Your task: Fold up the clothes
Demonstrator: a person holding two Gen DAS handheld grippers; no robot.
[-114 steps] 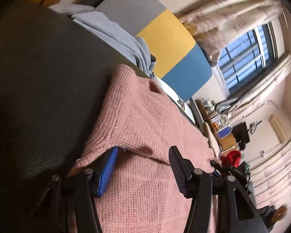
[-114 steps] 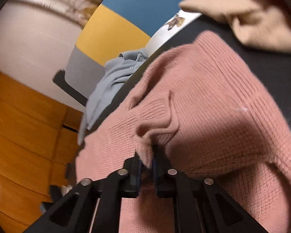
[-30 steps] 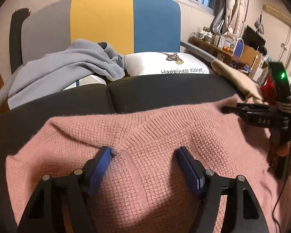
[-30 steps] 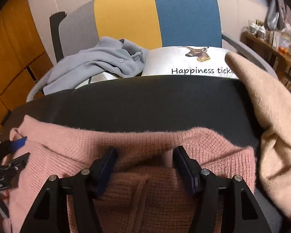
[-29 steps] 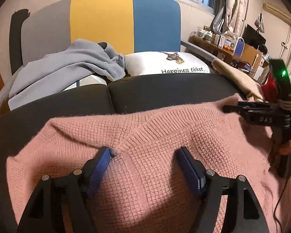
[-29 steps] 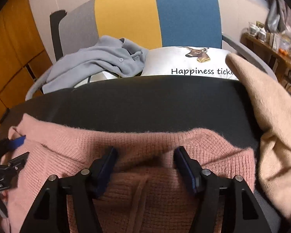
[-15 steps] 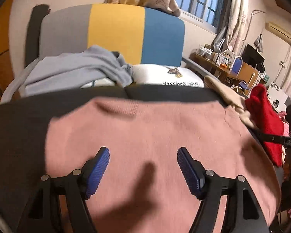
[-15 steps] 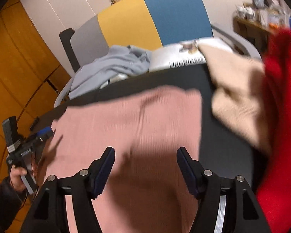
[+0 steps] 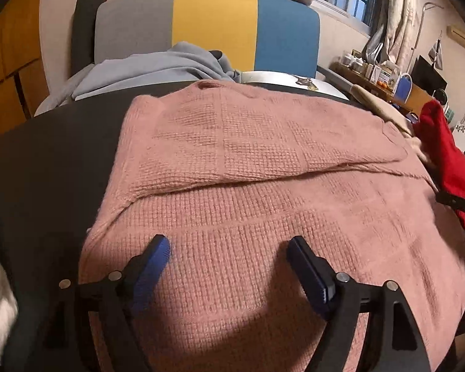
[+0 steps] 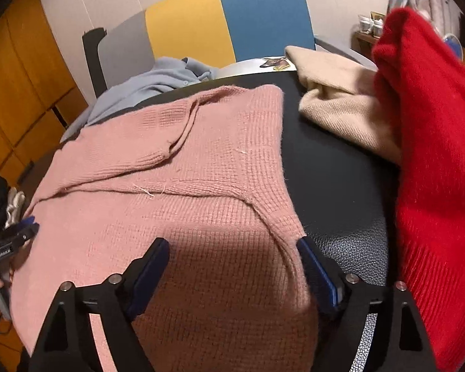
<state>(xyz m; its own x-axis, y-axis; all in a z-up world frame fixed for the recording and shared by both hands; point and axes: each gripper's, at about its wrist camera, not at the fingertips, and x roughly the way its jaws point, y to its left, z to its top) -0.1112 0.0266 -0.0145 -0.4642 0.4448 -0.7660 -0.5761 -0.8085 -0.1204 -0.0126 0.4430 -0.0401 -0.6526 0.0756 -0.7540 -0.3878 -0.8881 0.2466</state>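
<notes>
A pink knitted sweater (image 9: 263, 161) lies flat on a black leather surface (image 9: 55, 155), its sleeves folded across the body. My left gripper (image 9: 228, 249) hovers over the sweater's near left part, its jaws opening wide, nothing held between the blue pads. My right gripper (image 10: 232, 252) hangs over the sweater's (image 10: 186, 186) near right edge, jaws also opening and holding nothing; its right finger (image 10: 317, 272) is by the sweater's side seam. The left gripper (image 10: 12, 238) shows at the left edge of the right wrist view.
A beige garment (image 10: 338, 102) and a red one (image 10: 437, 155) lie right of the sweater. A grey garment (image 9: 145, 68) and a white printed pillow (image 9: 294, 80) sit behind, against a grey, yellow and blue backrest (image 9: 214, 21). A cluttered desk (image 9: 378, 77) stands at right.
Both grippers have pulled back toward the sweater's near end and let go of the knit. The sweater now lies spread flat with its sleeves folded across; both pairs of jaws stand wider.
</notes>
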